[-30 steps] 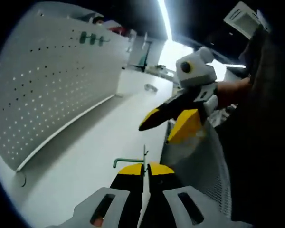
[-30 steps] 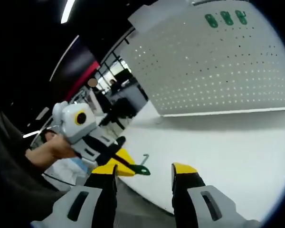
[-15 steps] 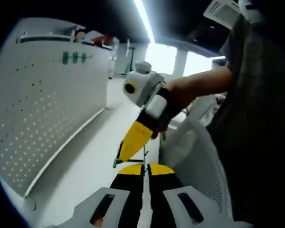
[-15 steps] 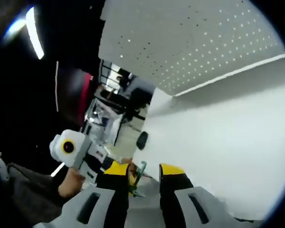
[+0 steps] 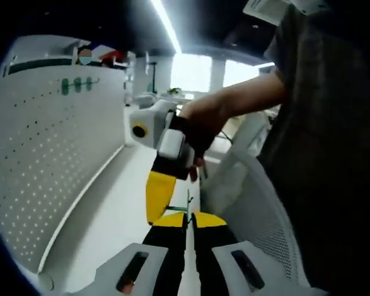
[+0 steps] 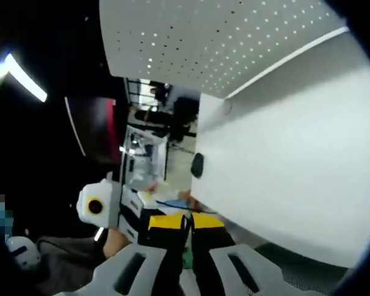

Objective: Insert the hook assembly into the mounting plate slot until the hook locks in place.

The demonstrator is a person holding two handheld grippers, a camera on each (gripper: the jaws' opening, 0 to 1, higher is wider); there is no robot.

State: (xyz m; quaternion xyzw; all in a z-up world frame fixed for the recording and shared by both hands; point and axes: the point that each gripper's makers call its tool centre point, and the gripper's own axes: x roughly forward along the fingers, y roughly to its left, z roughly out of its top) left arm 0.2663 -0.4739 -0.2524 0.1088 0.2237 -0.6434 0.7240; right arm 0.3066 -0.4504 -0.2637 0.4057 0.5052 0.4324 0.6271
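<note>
- In the left gripper view, the left gripper (image 5: 189,217) rose from the bottom edge, its yellow-tipped jaws drawn close with only a thin gap between them.
- The right gripper (image 5: 156,200) came in from above, yellow tip pointing down just beside the left tips.
- A hand (image 5: 200,126) gripped its body, bare forearm stretching back to the upper right.
- In the right gripper view, the right gripper (image 6: 186,221) had its jaws pressed nearly together.
- The left gripper (image 6: 145,213) sat at lower left, close against the right tips.
</note>
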